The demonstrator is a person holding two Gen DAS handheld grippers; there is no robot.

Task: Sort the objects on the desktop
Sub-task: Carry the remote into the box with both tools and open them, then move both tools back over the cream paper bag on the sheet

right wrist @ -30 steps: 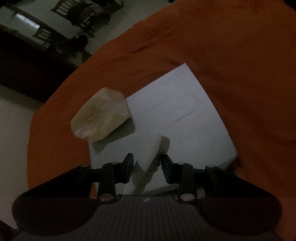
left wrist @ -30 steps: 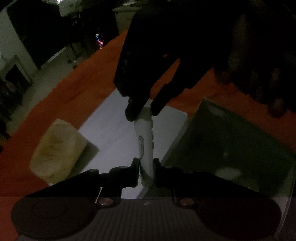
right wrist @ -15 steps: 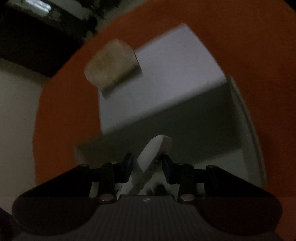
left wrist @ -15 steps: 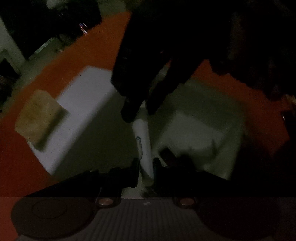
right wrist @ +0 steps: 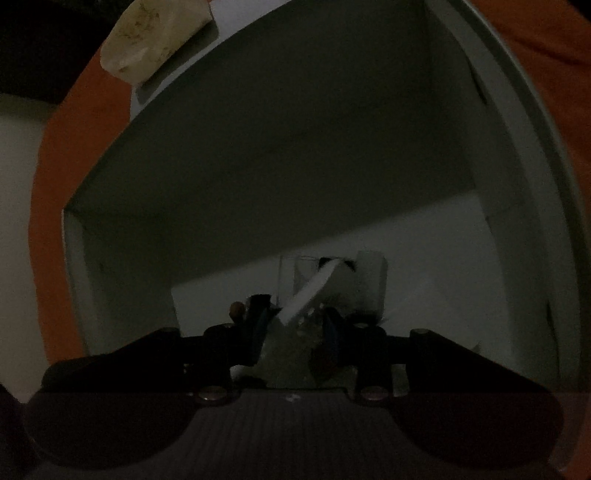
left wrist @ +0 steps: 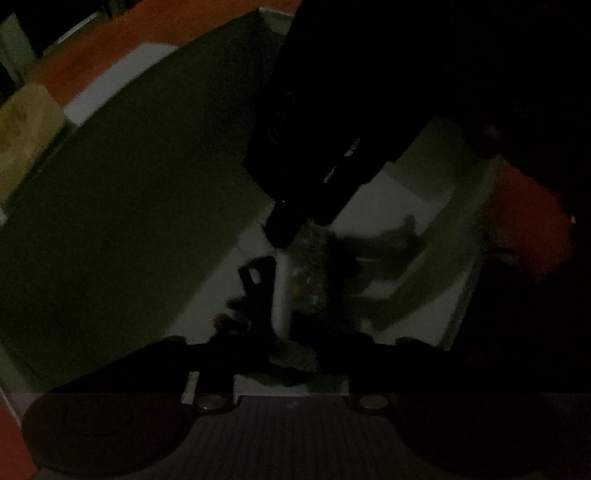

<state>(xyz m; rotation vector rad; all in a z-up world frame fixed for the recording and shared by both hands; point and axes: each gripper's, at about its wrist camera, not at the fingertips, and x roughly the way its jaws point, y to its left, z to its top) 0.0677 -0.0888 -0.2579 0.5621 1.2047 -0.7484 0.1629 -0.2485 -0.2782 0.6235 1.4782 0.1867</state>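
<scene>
Both hand-held grippers have lowered the white pen (right wrist: 310, 291) into the box (right wrist: 258, 147).

Sponge (right wrist: 155, 37) on the paper (right wrist: 236, 11) — behind the box (right wrist: 258, 147) — all on the cloth (right wrist: 55, 147).

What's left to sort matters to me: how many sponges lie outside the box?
1: the yellowish sponge lies on the white sheet, just beyond the grey box, past its far wall. Others may hide in the dark.
</scene>
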